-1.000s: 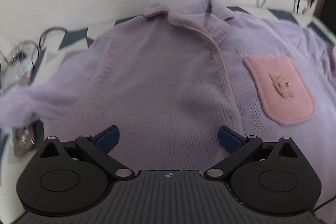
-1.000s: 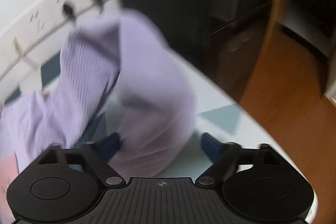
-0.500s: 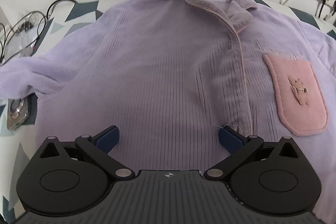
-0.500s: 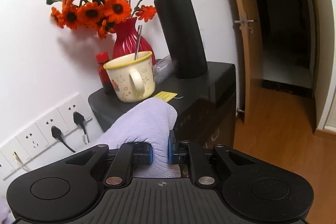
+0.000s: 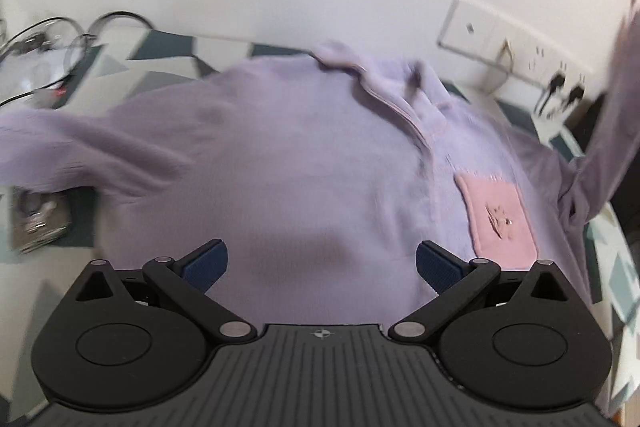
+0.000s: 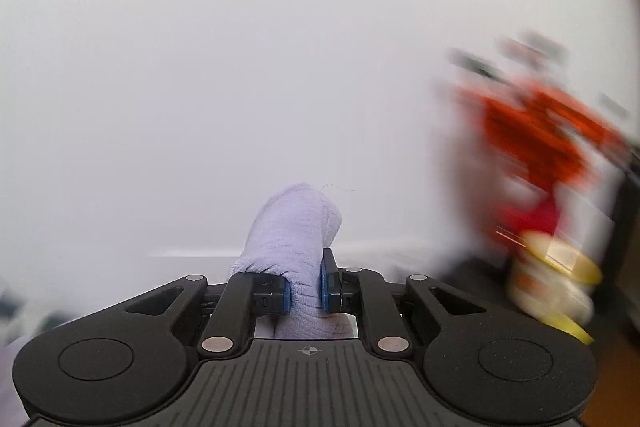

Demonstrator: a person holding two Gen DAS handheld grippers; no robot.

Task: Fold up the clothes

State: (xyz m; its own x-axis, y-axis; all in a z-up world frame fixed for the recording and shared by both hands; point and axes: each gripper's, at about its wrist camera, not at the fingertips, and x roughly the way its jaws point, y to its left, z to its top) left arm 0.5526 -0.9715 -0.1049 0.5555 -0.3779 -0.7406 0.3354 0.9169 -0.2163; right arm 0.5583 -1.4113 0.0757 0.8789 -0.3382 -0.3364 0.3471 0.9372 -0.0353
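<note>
We are on the sleeve fold: our right gripper [image 6: 305, 293] is clamped on the cuff [image 6: 294, 227], lifted off the table [image 5: 612, 267]. The shirt [image 5: 300, 179] lies flat under our left gripper [image 5: 322, 265], jaws apart and empty. Next, we should carry the sleeve across the chest, clear of the wall sockets [image 5: 520, 55].

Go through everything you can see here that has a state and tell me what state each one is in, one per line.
Lilac ribbed pyjama shirt: spread front-up on the patterned table, unfolded.
Shirt's sleeve cuff: lifted, clamped between the jaws.
Right gripper: shut on the cuff.
Left gripper: jaws wide open above the shirt, holding nothing.
Pink chest pocket: flat, facing up.
White wall socket strip: plugs inserted.
</note>
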